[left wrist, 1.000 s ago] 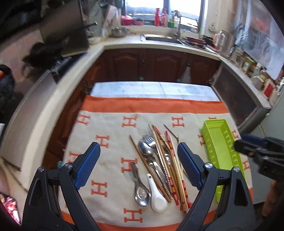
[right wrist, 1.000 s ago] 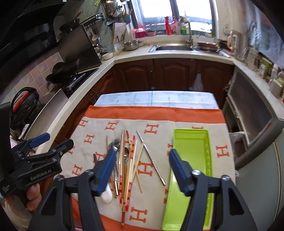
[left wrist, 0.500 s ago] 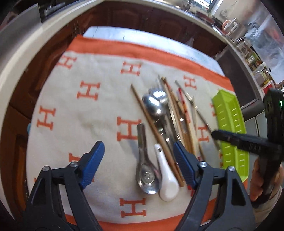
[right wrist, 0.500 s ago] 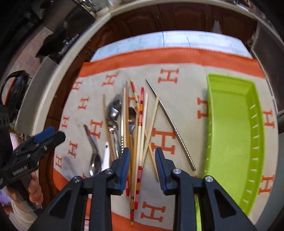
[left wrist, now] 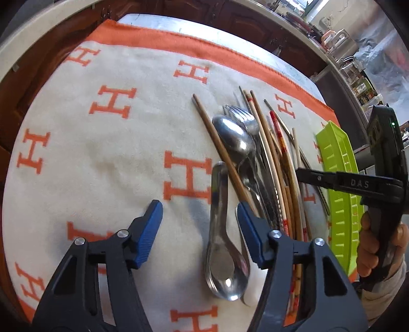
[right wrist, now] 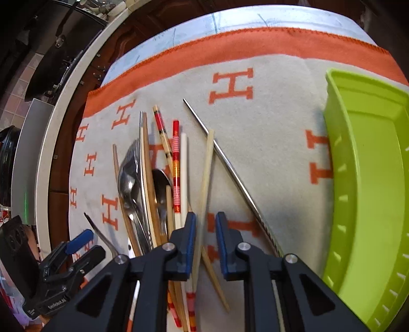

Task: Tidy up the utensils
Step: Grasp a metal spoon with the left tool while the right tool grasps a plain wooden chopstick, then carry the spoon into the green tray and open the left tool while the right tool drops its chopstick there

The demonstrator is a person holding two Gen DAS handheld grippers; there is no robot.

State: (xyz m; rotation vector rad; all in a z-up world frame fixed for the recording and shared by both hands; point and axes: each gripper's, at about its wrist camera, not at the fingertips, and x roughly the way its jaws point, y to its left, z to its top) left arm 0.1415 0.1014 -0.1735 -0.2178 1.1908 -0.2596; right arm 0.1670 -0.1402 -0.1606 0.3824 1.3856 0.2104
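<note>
A pile of utensils lies on a cream cloth (left wrist: 115,158) with orange H marks: wooden and red-striped chopsticks (right wrist: 175,163), a steel chopstick (right wrist: 230,171), a fork (left wrist: 245,117), a steel spoon (left wrist: 234,138), a steel soup spoon (left wrist: 225,268) and a white ceramic spoon (left wrist: 249,297). My left gripper (left wrist: 198,212) hangs low over the soup spoon's handle, jaws closing, with the handle between them untouched. My right gripper (right wrist: 205,219) is closing around a pale bamboo chopstick (right wrist: 207,163); a narrow gap remains. A lime green tray (right wrist: 370,178) sits right of the pile.
The cloth covers a small table, with its bare marble top (right wrist: 281,18) showing at the far edge. Dark wooden cabinets and a pale counter (right wrist: 51,143) curve around the left and back. A hand (left wrist: 370,250) holds the right gripper's handle beside the tray.
Both grippers have dropped close to the cloth and tilted downward. Both pairs of jaws have narrowed, the right far more. The right now straddles a bamboo chopstick, the left the soup spoon's handle.
</note>
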